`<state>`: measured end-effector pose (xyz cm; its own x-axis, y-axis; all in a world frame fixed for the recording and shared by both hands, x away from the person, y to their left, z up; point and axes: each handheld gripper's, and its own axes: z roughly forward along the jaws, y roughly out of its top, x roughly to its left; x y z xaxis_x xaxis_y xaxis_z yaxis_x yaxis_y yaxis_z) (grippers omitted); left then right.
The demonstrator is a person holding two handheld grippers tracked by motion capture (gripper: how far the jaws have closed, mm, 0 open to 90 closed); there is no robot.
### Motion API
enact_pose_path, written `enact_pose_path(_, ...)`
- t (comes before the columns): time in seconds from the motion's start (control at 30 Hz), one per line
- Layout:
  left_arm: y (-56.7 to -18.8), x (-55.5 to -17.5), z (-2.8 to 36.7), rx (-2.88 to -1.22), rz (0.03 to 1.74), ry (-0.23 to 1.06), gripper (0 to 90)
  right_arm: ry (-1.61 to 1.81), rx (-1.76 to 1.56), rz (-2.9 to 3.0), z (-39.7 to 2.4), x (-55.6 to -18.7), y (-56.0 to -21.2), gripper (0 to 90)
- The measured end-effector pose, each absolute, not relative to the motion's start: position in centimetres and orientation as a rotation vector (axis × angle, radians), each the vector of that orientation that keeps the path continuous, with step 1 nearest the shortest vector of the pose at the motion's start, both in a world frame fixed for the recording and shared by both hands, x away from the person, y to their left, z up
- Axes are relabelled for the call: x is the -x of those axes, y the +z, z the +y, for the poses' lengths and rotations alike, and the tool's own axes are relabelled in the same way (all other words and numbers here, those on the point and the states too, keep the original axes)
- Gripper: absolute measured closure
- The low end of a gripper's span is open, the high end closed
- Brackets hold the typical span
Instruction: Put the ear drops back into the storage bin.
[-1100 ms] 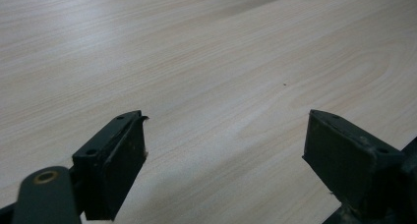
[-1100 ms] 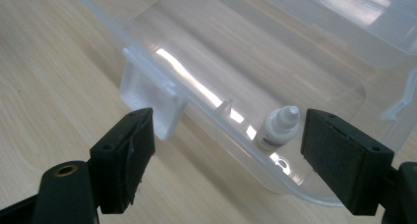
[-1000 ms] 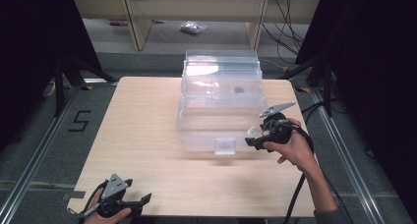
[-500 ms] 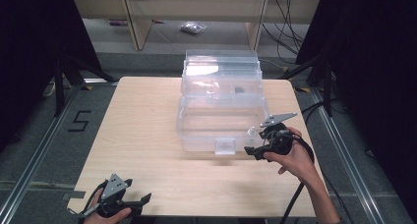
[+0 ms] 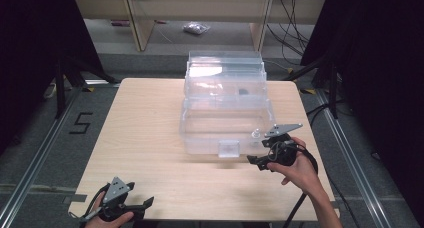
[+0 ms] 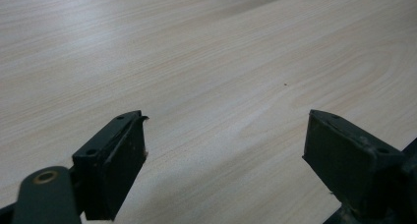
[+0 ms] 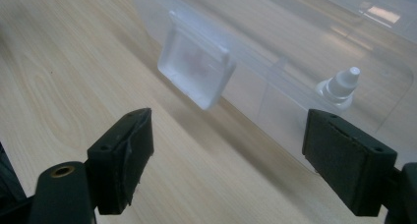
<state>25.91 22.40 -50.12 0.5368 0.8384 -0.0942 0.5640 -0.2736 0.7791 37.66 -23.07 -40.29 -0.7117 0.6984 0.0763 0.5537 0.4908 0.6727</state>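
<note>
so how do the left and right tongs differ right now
The left tongs sit at the table's near left corner, far from the clear plastic box; the right tongs are right beside its front wall. The left tongs face bare wood, while the right tongs face the box's latch and a small white dropper bottle inside. Both are open and hold nothing.

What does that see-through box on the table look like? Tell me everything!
The clear plastic box sits mid-table, lid open and leaning back. A square latch tab hangs on its front wall. Inside are a small white bottle and something small and dark. The right gripper hovers open before it, not touching.
</note>
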Motion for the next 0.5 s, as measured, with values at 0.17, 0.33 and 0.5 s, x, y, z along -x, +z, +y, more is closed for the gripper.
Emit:
enact_pose_path(0.17, -50.2, -25.9, 22.3, -1.954, 1.136, 0.420, 15.3, 1.026, -1.061, 2.533, -23.2, -37.3, -40.8, 20.4)
enact_pose_path(0.33, -50.1, -25.9, 22.4, -1.962, 1.134, 0.423, 15.3, 1.055, -1.104, 2.496, -23.1, -36.7, -41.4, 20.3)
enact_pose_path(0.5, -50.1, -25.8, 22.4, -1.962, 1.133, 0.422, 15.3, 1.078, -1.105, 2.477, -23.3, -36.5, -42.0, 20.3)
